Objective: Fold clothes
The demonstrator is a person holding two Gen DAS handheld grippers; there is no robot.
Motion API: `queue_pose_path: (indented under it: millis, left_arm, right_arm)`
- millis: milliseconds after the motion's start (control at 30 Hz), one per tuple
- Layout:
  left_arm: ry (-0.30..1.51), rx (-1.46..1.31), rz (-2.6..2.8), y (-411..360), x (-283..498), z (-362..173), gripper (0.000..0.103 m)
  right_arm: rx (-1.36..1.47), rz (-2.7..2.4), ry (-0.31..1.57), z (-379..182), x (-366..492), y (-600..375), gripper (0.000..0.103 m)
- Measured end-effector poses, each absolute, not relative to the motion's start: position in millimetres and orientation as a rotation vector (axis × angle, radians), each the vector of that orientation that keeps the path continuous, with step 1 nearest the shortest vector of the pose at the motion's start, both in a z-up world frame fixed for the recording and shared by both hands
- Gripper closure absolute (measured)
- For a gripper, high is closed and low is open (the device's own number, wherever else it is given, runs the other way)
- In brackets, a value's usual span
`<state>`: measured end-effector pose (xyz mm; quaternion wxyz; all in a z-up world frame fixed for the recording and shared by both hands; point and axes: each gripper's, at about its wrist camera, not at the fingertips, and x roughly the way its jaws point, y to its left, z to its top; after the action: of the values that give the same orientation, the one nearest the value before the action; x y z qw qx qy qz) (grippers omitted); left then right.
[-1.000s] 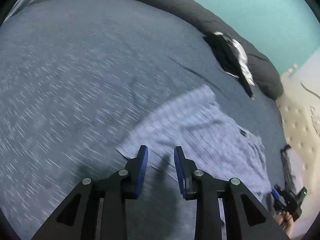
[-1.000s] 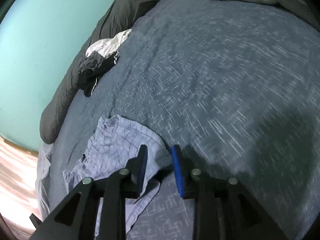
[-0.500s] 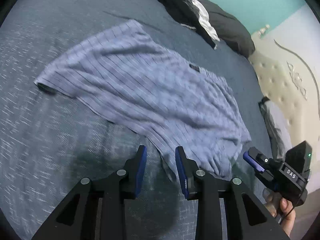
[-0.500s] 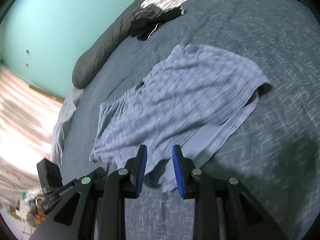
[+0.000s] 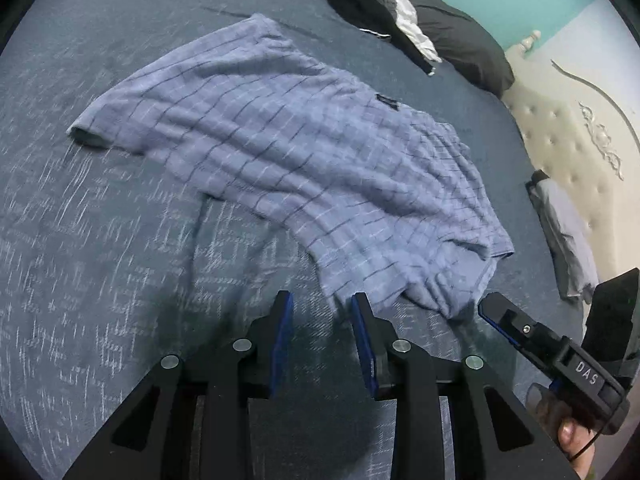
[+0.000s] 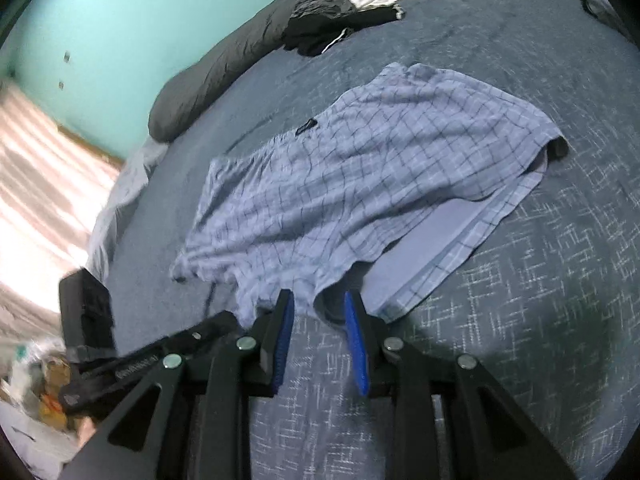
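both grippers have drawn nearer the checked shorts [image 5: 304, 160] since a moment ago.
left gripper [image 5: 322, 308] and right gripper [image 6: 318, 306], jaws apart and empty, sit at its near hem on the bed [image 5: 100, 280] (rumpled, likely lined up to pinch).

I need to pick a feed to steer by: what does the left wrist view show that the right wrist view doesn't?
Left only: a cream tufted headboard at the far right, and the right gripper with a fingertip of the hand holding it.

Right only: the striped floor, clutter at lower left, the shorts' turned-out plain hem, and the left gripper's body.

Both: the blue checked shorts lying rumpled on the dark blue bedcover, the black-and-white clothes by the dark pillow, the teal wall. Both grippers are open, at the shorts' near edge.
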<state>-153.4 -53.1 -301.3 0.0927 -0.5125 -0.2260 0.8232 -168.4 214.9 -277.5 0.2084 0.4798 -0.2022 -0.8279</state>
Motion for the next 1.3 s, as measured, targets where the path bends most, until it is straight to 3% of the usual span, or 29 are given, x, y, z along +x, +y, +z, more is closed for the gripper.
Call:
queue_pose_path:
  millis: [300, 567, 900, 1200, 1300]
  left_arm:
    - [-0.683, -1.525, 2.381, -48.1, -156.0, -304.8, 0.061]
    - [-0.652, -1.51, 2.376, -46.0, -158.5, -304.4, 0.061]
    - [-0.639, -1.501, 2.365, -40.3, -158.0, -303.0, 0.061]
    - [-0.63, -1.512, 2.369, -38.3, -158.2, -305.7, 0.061]
    - [-0.635, -1.512, 2.368, -38.9, -158.4, -305.4, 0.061]
  right_arm:
    - [1.333, -2.286, -0.499, -286.3, -176.0, 211.9, 0.077]
    - [1.338, -2.224, -0.486, -300.8, -179.0, 208.7, 0.098]
    - [1.238, -2.267, -0.454, -274.4, -163.5, 223.0, 0.102]
    - [1.263, -2.266, -0.472, -281.4, -172.2, 224.0, 0.098]
    - [1.265, -2.274, -0.468, -281.3, -175.0, 222.8, 0.079]
